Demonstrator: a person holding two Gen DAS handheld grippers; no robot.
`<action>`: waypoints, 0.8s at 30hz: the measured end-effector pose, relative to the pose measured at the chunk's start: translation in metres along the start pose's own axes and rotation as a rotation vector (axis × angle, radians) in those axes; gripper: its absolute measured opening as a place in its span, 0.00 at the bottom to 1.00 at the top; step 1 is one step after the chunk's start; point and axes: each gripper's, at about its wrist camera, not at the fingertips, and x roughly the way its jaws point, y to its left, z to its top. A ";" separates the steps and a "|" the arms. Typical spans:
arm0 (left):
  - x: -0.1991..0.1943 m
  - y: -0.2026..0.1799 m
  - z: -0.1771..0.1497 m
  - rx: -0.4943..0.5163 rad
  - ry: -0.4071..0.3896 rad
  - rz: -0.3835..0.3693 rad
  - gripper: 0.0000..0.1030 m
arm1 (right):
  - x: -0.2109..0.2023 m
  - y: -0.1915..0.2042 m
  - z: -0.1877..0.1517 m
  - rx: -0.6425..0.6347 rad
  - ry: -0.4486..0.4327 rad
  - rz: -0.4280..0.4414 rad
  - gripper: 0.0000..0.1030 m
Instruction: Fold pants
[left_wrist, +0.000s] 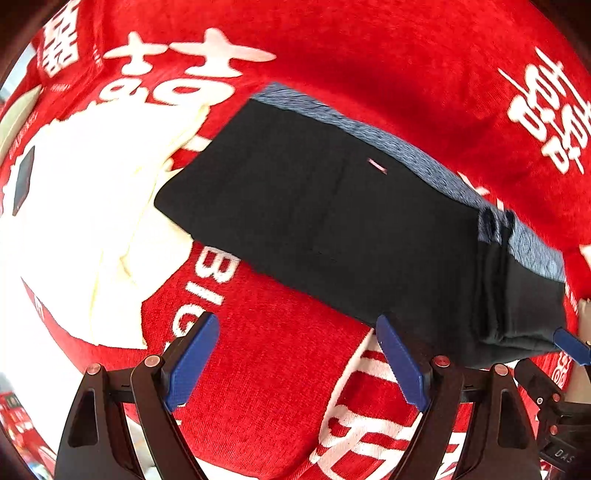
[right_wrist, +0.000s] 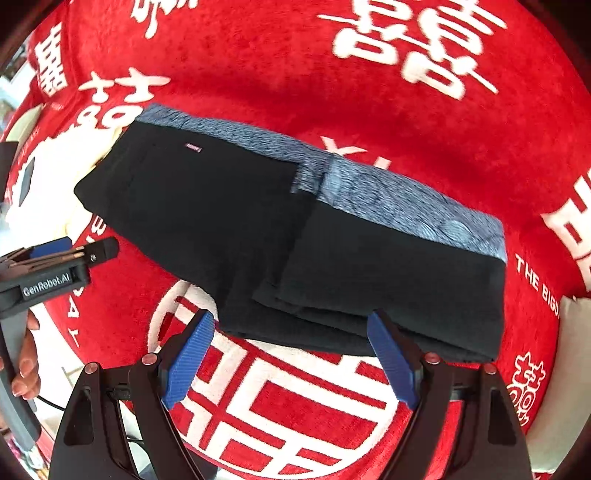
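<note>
The black pants (left_wrist: 325, 221) with a blue-grey patterned waistband (left_wrist: 406, 147) lie folded into a compact rectangle on the red cloth. In the right wrist view the pants (right_wrist: 258, 236) show stacked folded layers at the near edge. My left gripper (left_wrist: 295, 365) is open and empty, just in front of the pants' near edge. My right gripper (right_wrist: 291, 362) is open and empty, its fingertips at the folded near edge. The left gripper also shows in the right wrist view (right_wrist: 55, 262) at the left.
A red cloth with white characters (left_wrist: 280, 369) covers the surface. A cream-white garment (left_wrist: 96, 229) lies left of the pants. A white cushion-like object (right_wrist: 572, 369) sits at the right edge. A hand (right_wrist: 26, 362) holds the left gripper.
</note>
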 end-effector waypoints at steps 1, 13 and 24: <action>0.001 0.004 0.001 -0.010 0.000 -0.001 0.85 | 0.000 0.001 0.002 -0.008 -0.005 -0.008 0.85; 0.019 0.042 0.003 -0.084 0.012 -0.018 0.85 | 0.060 -0.075 0.044 0.281 0.043 -0.016 0.35; 0.031 0.074 0.010 -0.219 0.000 -0.141 0.85 | 0.062 -0.049 0.025 0.191 0.072 -0.022 0.50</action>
